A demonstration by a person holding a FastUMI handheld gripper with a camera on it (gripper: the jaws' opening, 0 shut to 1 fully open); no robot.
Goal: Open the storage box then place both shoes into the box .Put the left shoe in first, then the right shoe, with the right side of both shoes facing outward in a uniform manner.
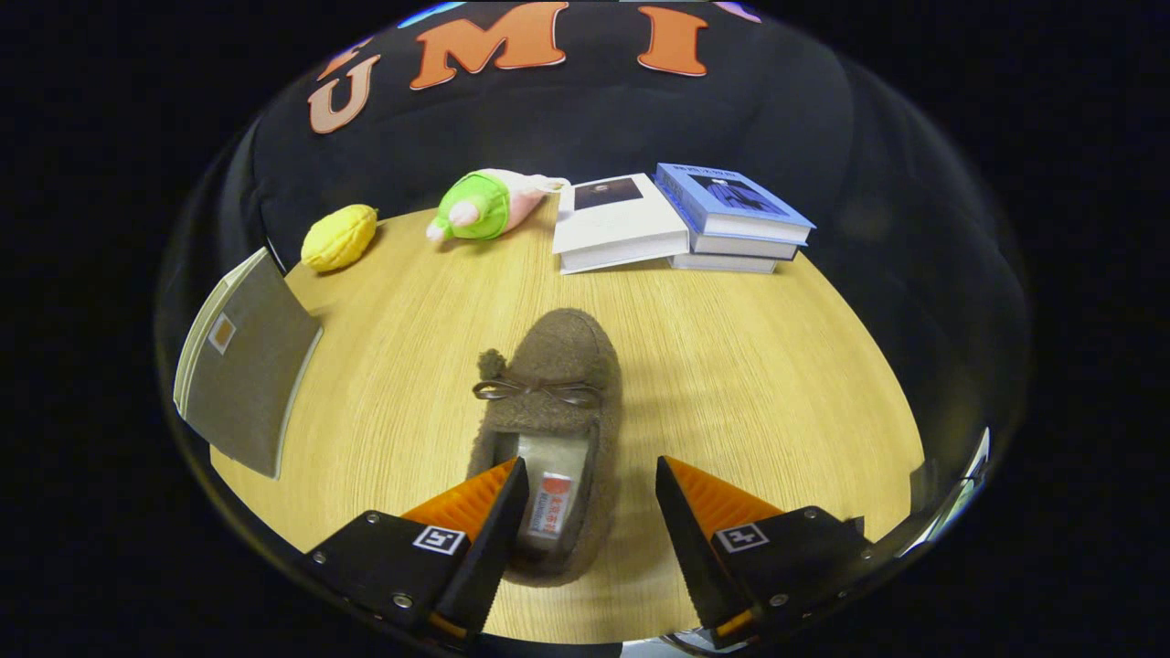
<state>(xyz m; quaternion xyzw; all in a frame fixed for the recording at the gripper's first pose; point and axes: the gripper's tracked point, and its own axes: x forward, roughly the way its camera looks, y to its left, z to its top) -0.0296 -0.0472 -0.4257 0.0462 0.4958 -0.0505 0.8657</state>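
Note:
A brown fuzzy shoe (558, 384) with a small bow and a pompom lies on the round wooden table (749, 366), toe pointing away from me. Its heel end sits between my fingers, nearer the left one. My gripper (592, 489) is open. The left fingertip (498, 493) hangs over the shoe's opening and the right fingertip (686, 493) stands apart from the shoe's right side. A label shows on the insole.
A grey-covered book (247, 366) lies at the table's left edge. A yellow lemon-like toy (340, 238) and a green-and-pink plush (484, 206) sit at the far side. A white book (617, 224) and stacked blue books (731, 215) lie beyond the shoe, far right.

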